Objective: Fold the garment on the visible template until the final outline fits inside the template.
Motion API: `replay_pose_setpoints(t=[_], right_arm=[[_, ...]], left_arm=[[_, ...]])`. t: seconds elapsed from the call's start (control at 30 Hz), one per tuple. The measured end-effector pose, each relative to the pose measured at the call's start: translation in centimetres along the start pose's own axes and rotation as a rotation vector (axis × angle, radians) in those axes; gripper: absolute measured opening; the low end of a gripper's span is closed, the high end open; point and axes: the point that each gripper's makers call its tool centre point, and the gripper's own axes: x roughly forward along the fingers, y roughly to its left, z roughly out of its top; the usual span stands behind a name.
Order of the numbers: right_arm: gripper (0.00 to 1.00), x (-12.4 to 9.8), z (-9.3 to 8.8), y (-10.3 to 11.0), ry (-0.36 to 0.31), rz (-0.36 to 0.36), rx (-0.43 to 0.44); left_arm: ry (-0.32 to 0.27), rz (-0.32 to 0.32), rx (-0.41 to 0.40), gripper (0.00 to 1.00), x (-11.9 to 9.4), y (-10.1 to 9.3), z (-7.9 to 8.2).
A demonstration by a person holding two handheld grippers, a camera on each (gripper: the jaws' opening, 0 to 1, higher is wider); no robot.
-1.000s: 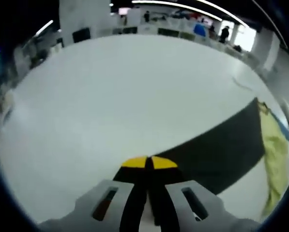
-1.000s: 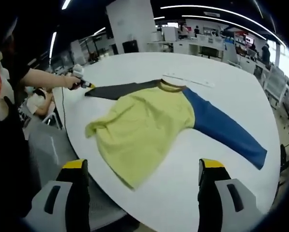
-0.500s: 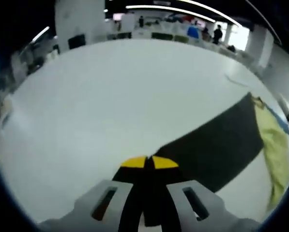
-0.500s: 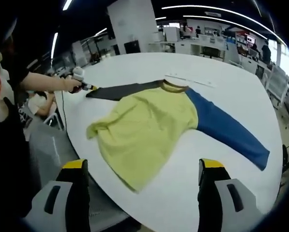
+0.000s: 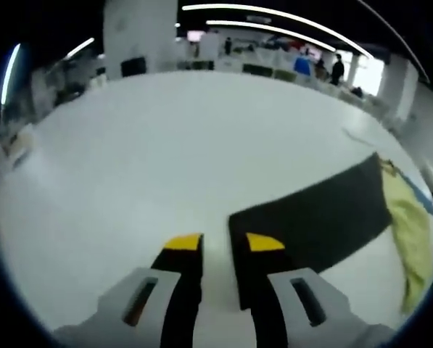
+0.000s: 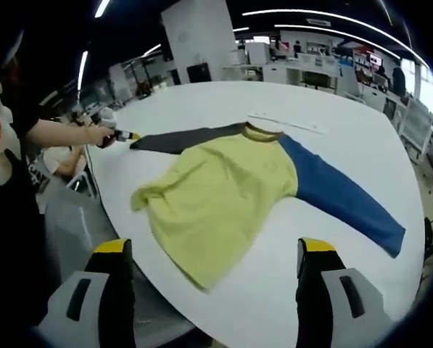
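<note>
Garment [image 6: 223, 196] is spread flat on the white table [image 6: 332, 123]: yellow body centre, dark sleeve [image 6: 183, 136] running toward 10 o'clock, blue sleeve [image 6: 339, 194] toward 4 o'clock in the right gripper view. Hem corner at 6 o'clock lies at the table edge. Left gripper [image 5: 215, 243] is seen released, jaws parted, with the dark sleeve cuff [image 5: 303, 217] lying just at the right jaw tip, not pinched. In the right gripper view that same left gripper [image 6: 122, 135] is held by a hand [image 6: 96, 134] at the cuff end, 10 o'clock. Right gripper [image 6: 216, 250] is held wide apart, clear of the cloth, above the table edge. A thin white strip [image 6: 285, 122] lies beyond the collar at 1 o'clock.
</note>
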Motion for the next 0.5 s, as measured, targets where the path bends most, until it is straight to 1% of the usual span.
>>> replay_pose_setpoints(t=[0.1,0.2,0.27,0.37,0.47,0.5], right_arm=[[0.93,0.0,0.1,0.1,-0.004,0.001,-0.001],[0.93,0.0,0.1,0.1,-0.005,0.002,-0.003],[0.93,0.0,0.2,0.2,-0.006,0.002,-0.004],[0.93,-0.1,0.2,0.3,-0.008,0.003,-0.006],[0.93,-0.2,0.1,0.3,-0.005,0.003,-0.01],[0.93,-0.3,0.1,0.2,-0.005,0.002,-0.01]], left_arm=[[-0.027,-0.027,-0.022,0.19,-1.1,-0.5,-0.2],[-0.04,-0.047,0.011,0.19,-2.3,-1.4,-1.0],[-0.036,-0.062,0.025,0.2,-2.8,-2.1,-1.7],[-0.028,-0.065,0.041,0.19,-3.4,-2.8,-2.6],[-0.019,-0.071,0.057,0.2,-3.9,-3.7,-3.1],[-0.012,-0.076,0.078,0.2,-4.1,-4.0,-3.2]])
